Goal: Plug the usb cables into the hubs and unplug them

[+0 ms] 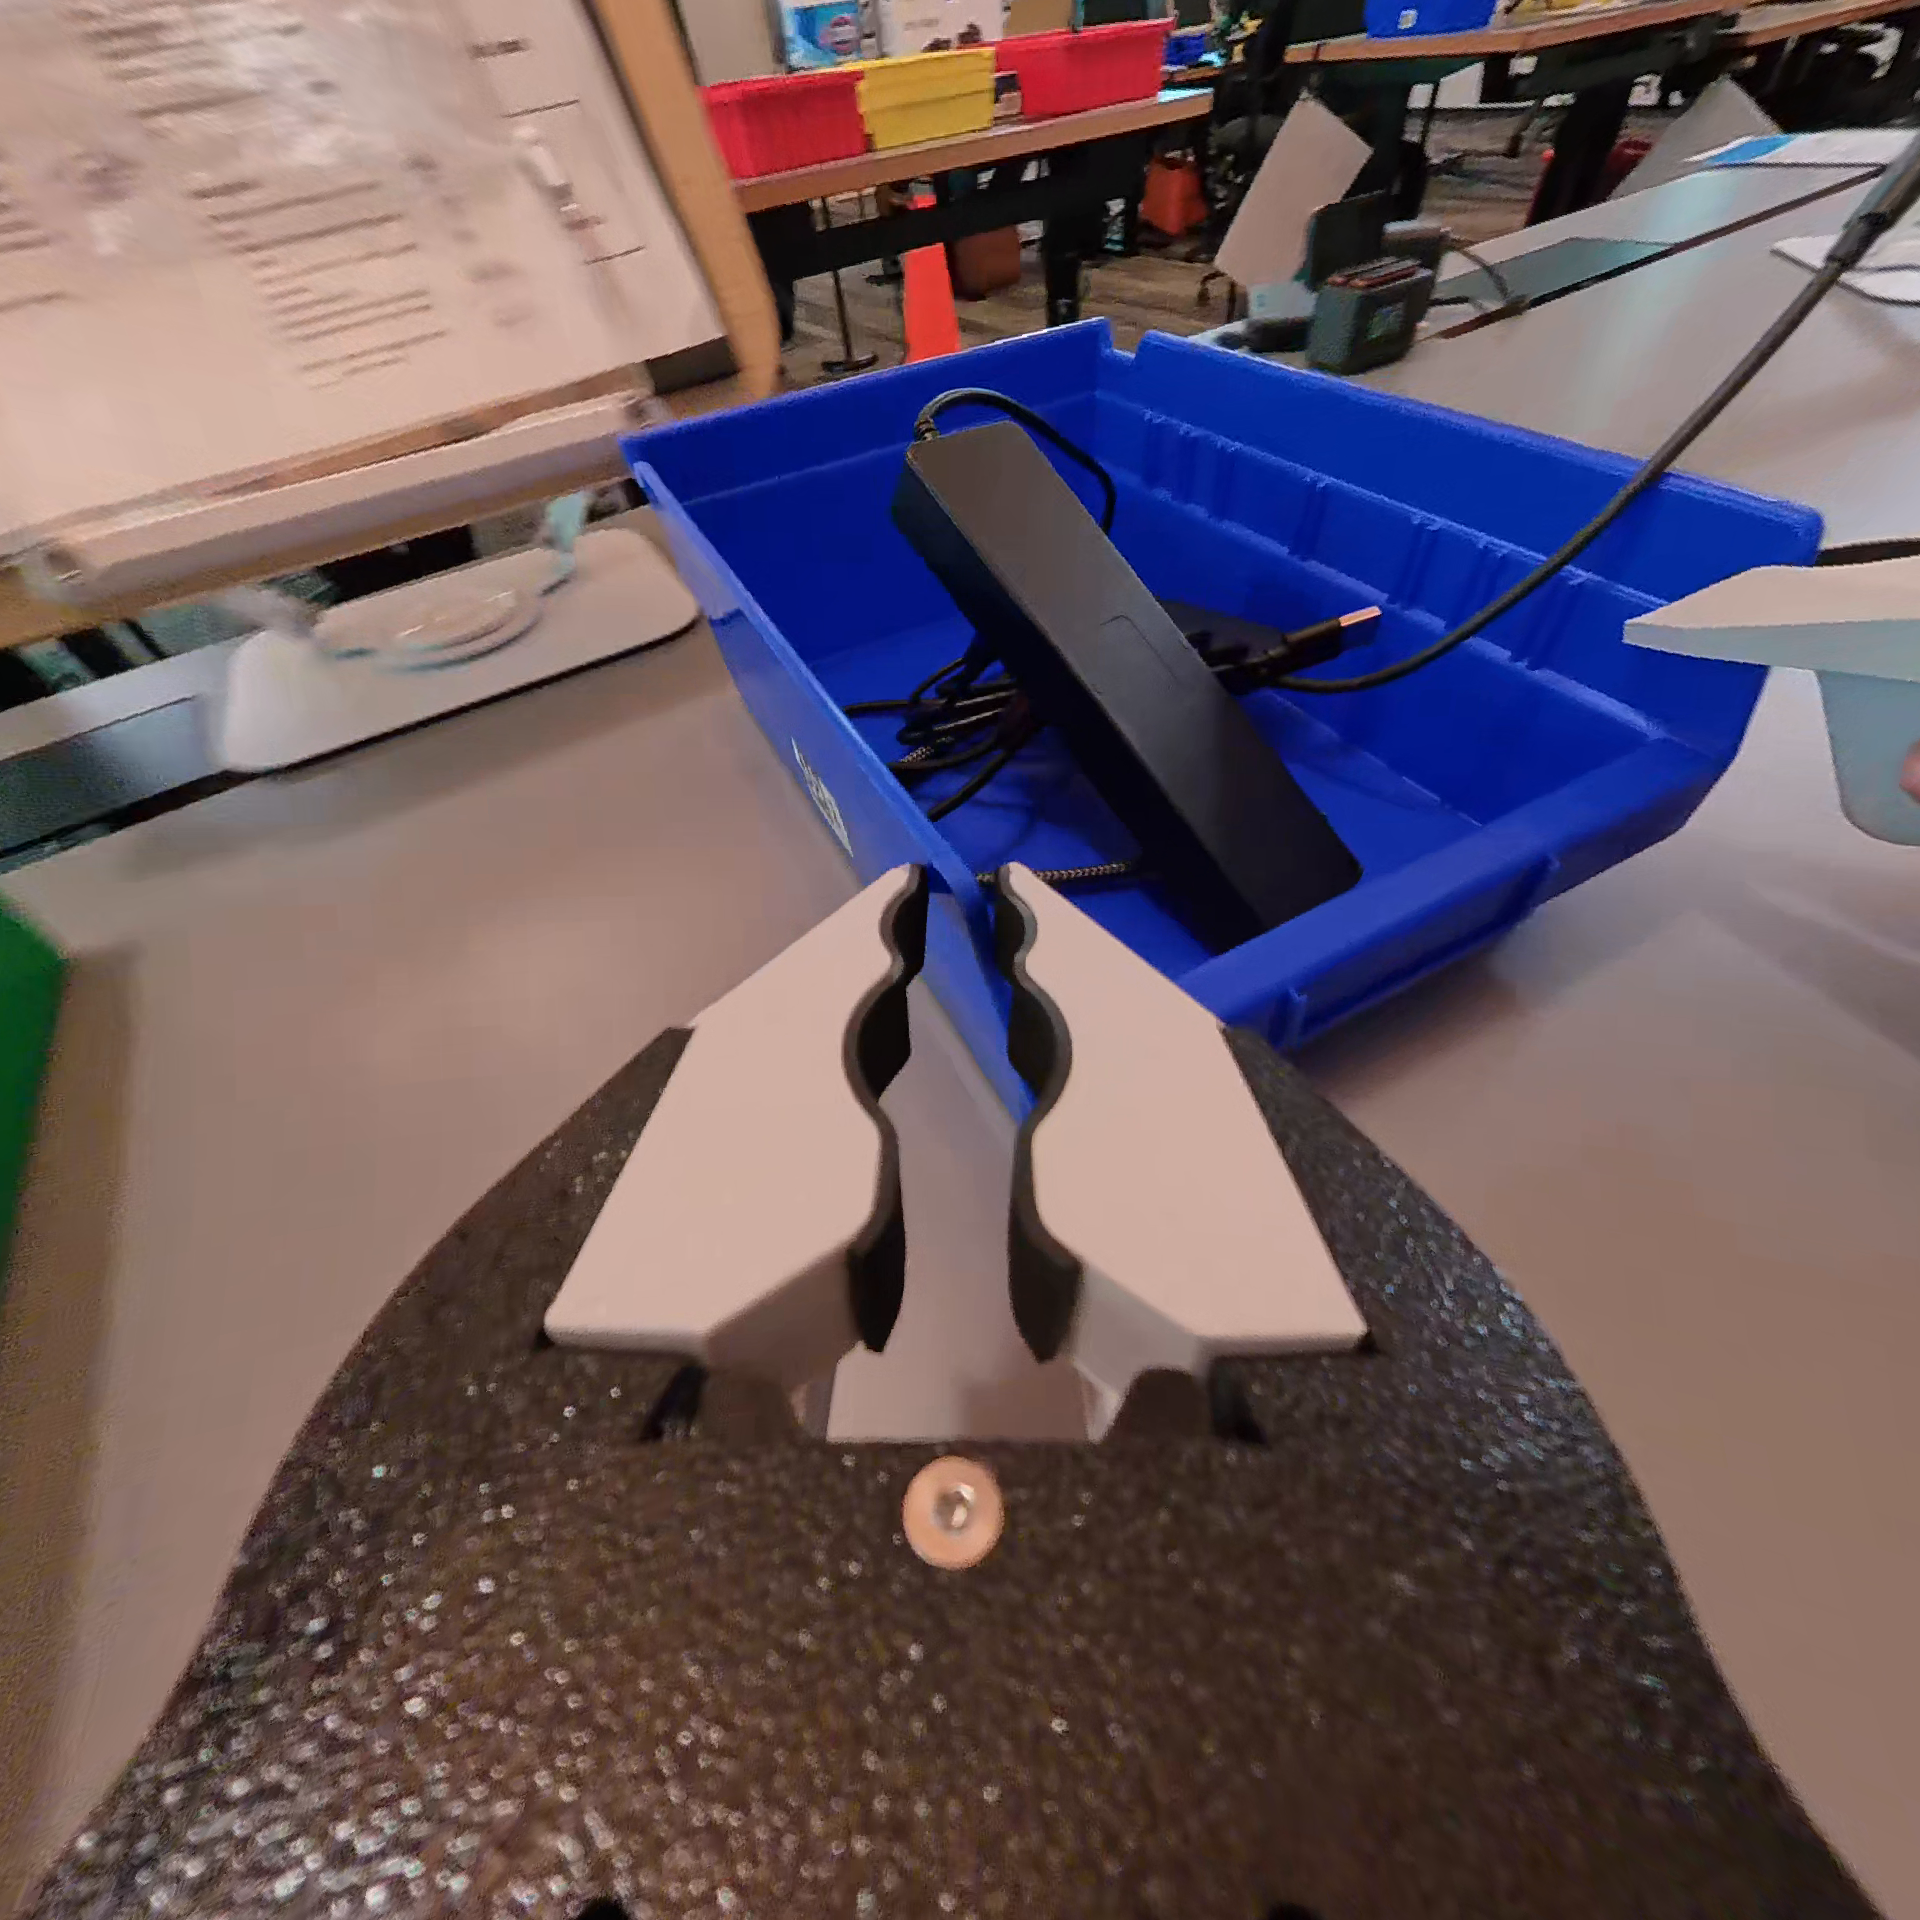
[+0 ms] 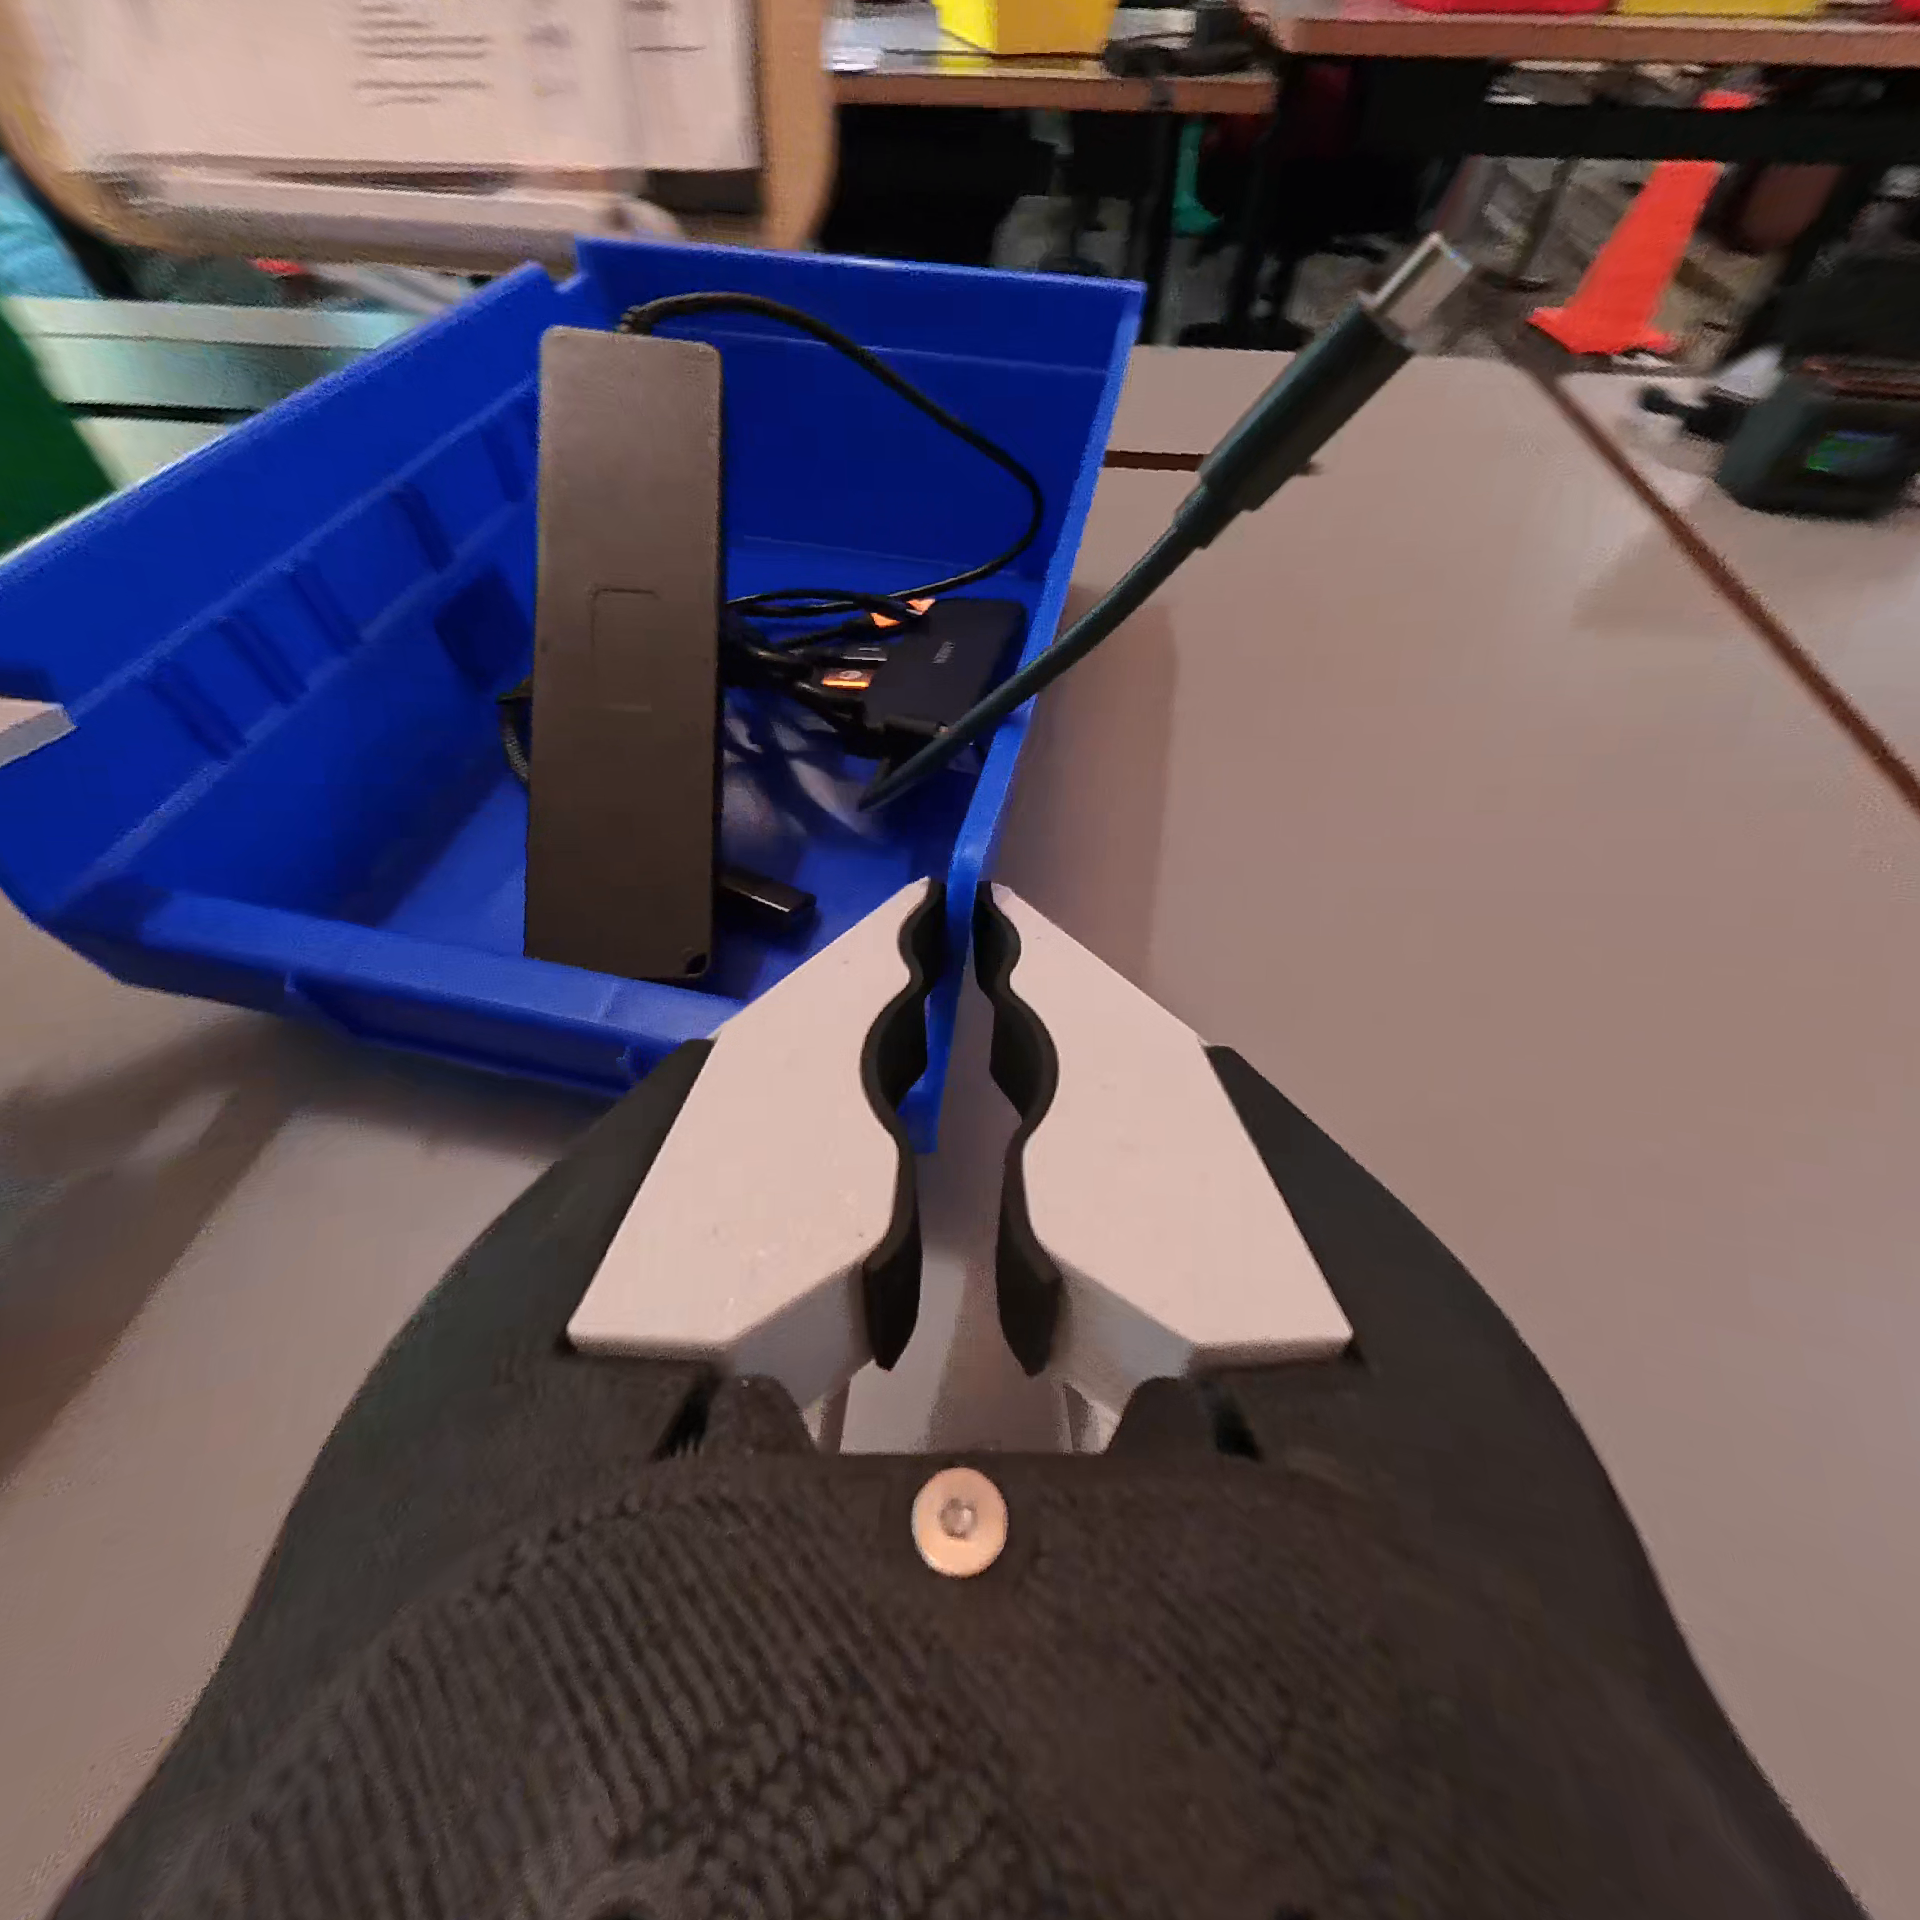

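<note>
A blue bin (image 1: 1455, 748) stands on the grey table. A long black hub (image 1: 1122, 665) leans inside it over a tangle of black cables (image 1: 956, 717), with a USB plug (image 1: 1340, 623) beside it. In the right wrist view the long hub (image 2: 623, 644) stands next to a small black hub (image 2: 945, 655) with cables in it. One black cable rises out of the bin, ending in a silver plug (image 2: 1423, 291). My left gripper (image 1: 966, 894) is shut on the bin's left wall. My right gripper (image 2: 961, 904) is shut on the bin's right wall (image 2: 997, 810).
A paper sheet on a clear stand (image 1: 312, 208) stands at the left, close behind the bin. A green object (image 1: 26, 1039) is at the left edge. A dark device (image 2: 1829, 447) sits at the far right. An orange cone (image 1: 928, 301) and coloured bins (image 1: 925, 99) are far behind.
</note>
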A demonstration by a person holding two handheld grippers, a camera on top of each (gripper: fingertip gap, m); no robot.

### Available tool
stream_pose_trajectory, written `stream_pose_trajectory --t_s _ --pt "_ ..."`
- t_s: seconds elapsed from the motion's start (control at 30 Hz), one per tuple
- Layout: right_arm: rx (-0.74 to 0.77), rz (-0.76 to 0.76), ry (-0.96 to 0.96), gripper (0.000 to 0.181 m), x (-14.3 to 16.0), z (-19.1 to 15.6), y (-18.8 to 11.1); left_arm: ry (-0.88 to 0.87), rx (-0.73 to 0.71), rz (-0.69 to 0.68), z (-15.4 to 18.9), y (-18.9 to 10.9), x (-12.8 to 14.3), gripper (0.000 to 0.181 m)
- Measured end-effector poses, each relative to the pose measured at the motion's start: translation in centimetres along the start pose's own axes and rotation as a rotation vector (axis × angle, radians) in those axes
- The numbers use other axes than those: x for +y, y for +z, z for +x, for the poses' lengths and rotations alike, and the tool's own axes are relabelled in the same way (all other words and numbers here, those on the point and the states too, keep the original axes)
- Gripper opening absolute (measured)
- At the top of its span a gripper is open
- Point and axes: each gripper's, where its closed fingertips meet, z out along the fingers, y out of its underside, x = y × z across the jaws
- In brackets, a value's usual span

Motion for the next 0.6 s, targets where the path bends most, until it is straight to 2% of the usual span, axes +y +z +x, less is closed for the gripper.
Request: stream_pose_trajectory --t_s 0.13,0.3,0.37,0.43,0.47,0.53,0.6 --pt "-0.132 0.017 -0.046 0.005 0.0 -7.7 -0.2 -0.027 -0.095 -0.015 -5.4 -5.0 1.8 0.008" --pt "-0.197 0.028 -0.13 0.006 -0.6 -14.3 1.1 -0.064 -0.184 -0.021 -10.7 -8.4 3.3 0.007" --pt "-0.214 0.026 -0.131 0.007 -0.7 -15.8 1.5 -0.084 -0.166 -0.013 -11.7 -9.0 3.5 0.008" --pt "-0.222 0.036 -0.104 0.008 -0.7 -16.2 1.3 -0.089 -0.088 -0.052 -11.8 -9.5 3.4 0.01" --pt "-0.225 0.05 -0.072 0.015 -0.9 -16.2 0.9 -0.074 -0.065 -0.034 -12.0 -10.3 2.6 0.014" --pt "-0.202 0.098 -0.02 0.031 -1.6 -15.7 -0.4 -0.009 -0.137 0.046 -14.7 -12.6 0.8 0.02" --pt "-0.194 0.189 -0.012 0.036 -3.3 -16.0 -2.0 -0.029 -0.277 0.098 -19.6 -15.6 -0.3 0.023"
